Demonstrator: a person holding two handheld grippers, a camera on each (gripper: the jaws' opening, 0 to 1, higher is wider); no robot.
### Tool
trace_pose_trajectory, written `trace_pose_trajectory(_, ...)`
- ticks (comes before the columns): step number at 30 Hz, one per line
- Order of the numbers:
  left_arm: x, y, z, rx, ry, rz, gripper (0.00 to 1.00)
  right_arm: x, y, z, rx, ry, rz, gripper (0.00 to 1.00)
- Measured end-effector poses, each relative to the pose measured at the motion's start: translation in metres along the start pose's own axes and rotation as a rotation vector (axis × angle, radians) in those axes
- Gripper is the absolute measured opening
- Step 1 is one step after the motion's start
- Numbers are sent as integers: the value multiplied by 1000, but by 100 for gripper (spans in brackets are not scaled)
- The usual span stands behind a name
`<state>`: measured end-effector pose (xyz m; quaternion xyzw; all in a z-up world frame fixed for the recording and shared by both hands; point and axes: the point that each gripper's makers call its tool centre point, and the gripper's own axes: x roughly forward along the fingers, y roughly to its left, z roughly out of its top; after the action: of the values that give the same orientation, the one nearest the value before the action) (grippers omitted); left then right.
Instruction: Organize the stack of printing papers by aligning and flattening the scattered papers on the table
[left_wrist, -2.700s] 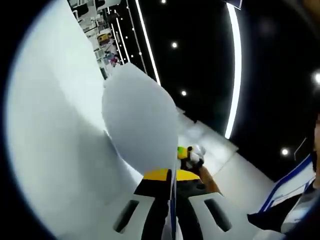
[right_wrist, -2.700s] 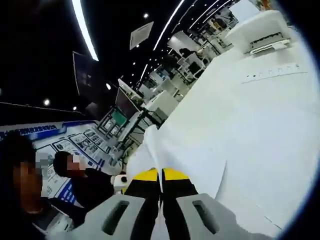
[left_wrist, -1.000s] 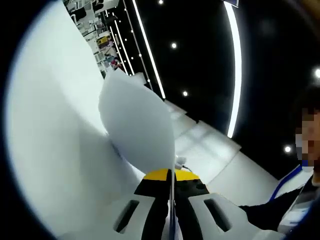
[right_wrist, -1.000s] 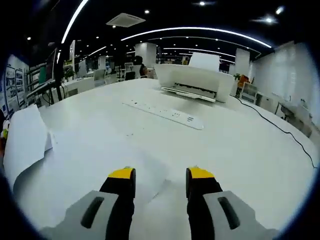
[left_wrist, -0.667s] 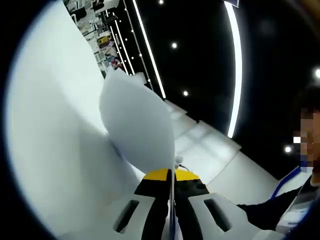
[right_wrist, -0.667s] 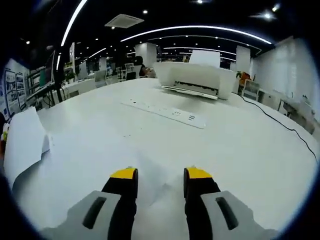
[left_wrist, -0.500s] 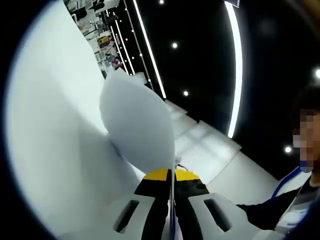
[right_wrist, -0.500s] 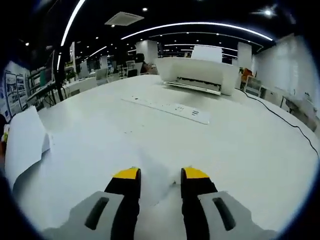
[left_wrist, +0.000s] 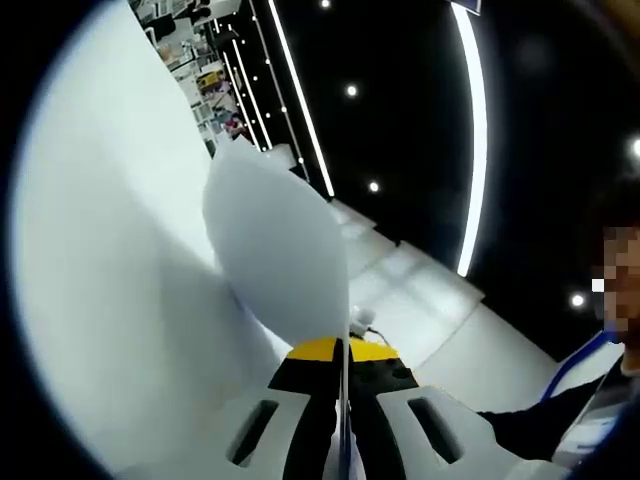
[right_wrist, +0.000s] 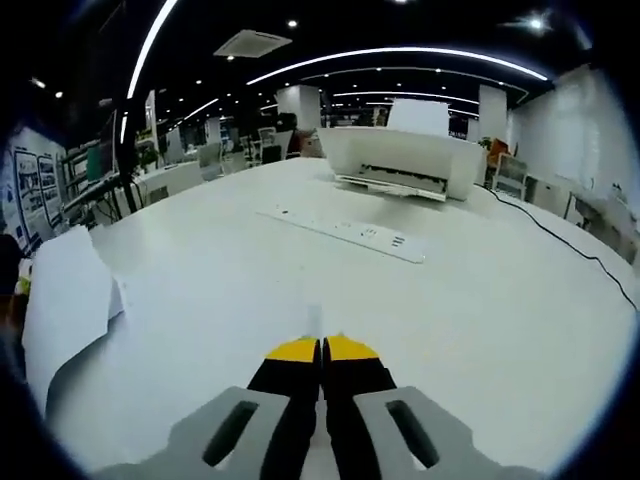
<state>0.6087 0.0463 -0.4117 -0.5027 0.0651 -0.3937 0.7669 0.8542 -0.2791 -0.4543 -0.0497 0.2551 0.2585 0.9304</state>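
Both grippers clamped on paper, sheets half-lifted off the white table (right_wrist: 520, 330).

Bottom center of the left gripper view, the left gripper (left_wrist: 341, 352) pinches a smooth white sheet (left_wrist: 280, 250) that bows upward from its jaws. In the right gripper view the right gripper (right_wrist: 321, 350) looks closed on a paper corner (right_wrist: 313, 322), probably; curled papers (right_wrist: 65, 300) sit at left, with a power strip (right_wrist: 345, 232) and a boxy white printer (right_wrist: 400, 160) farther back.

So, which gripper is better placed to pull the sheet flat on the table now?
Probably the right gripper: its jaws are shut on the near edge of a paper sheet lying low on the table. The left gripper holds its bowed sheet lifted.
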Motion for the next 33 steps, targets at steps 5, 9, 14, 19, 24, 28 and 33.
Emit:
trace_pose_trajectory(5,0,0,0,-2,1,1,6,-46,3,36,11,-98,-33,0)
trace_pose_trajectory(9,0,1,0,-5,1,1,6,-100,9,77,-64,-203,-86,0)
trace_pose_trajectory(14,1,1,0,-11,4,-2,6,-153,48,111,-212,-279,-112,0)
trace_pose_trajectory(19,1,1,-1,-18,8,-3,6,-176,105,118,-392,-302,-90,0)
trace_pose_trajectory(24,2,1,-1,-28,10,-2,6,-171,154,104,-413,-298,-16,0)
trace_pose_trajectory(28,1,2,-1,-29,10,-3,6,-145,222,52,-481,-217,106,0)
trace_pose_trajectory(33,2,-2,-5,-49,22,-9,6,-120,283,3,-592,-150,185,0)
